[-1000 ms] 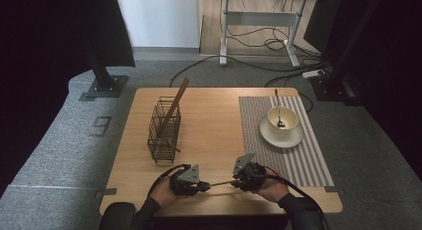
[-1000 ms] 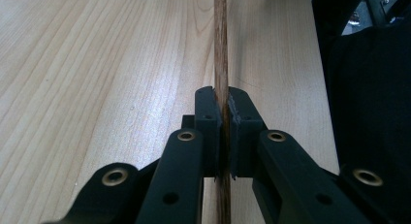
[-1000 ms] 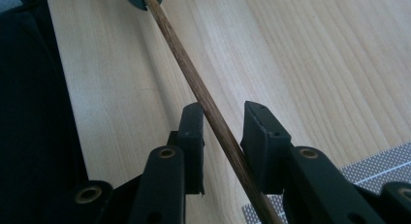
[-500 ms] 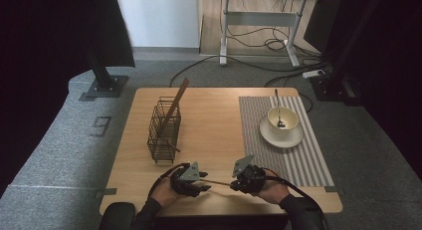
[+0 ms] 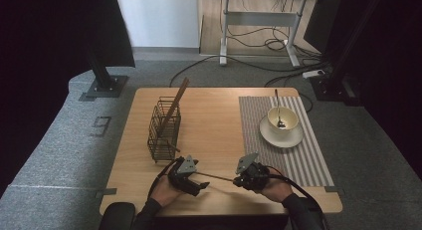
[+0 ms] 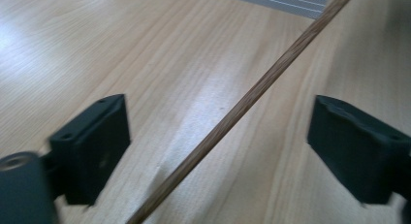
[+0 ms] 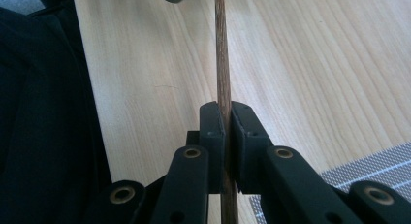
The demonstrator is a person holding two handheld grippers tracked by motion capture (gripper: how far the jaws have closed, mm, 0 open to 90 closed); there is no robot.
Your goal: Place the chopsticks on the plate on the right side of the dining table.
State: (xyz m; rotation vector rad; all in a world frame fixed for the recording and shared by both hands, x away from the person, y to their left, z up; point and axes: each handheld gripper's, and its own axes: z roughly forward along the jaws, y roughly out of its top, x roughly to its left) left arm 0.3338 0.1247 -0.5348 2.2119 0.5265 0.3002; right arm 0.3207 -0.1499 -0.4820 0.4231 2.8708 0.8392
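A thin brown wooden chopstick [image 5: 215,176] lies level between my two grippers near the table's front edge. My right gripper [image 5: 241,180] is shut on one end of the chopstick [image 7: 223,83], which runs straight away from its jaws. My left gripper [image 5: 199,184] is open; the chopstick [image 6: 252,98] passes slantwise between its wide-apart jaws without touching either. A black wire basket [image 5: 164,129] stands at the left of the table with another chopstick [image 5: 175,103] leaning upright in it.
A striped grey placemat [image 5: 293,155] covers the right part of the wooden table [image 5: 214,120]. On it sits a white cup [image 5: 282,121] with a spoon, on a saucer [image 5: 281,138]. Cables and a desk frame lie on the floor beyond.
My left gripper has shifted slightly right along the chopstick and its jaws now stand open around it. The right gripper has stayed in place, holding the chopstick.
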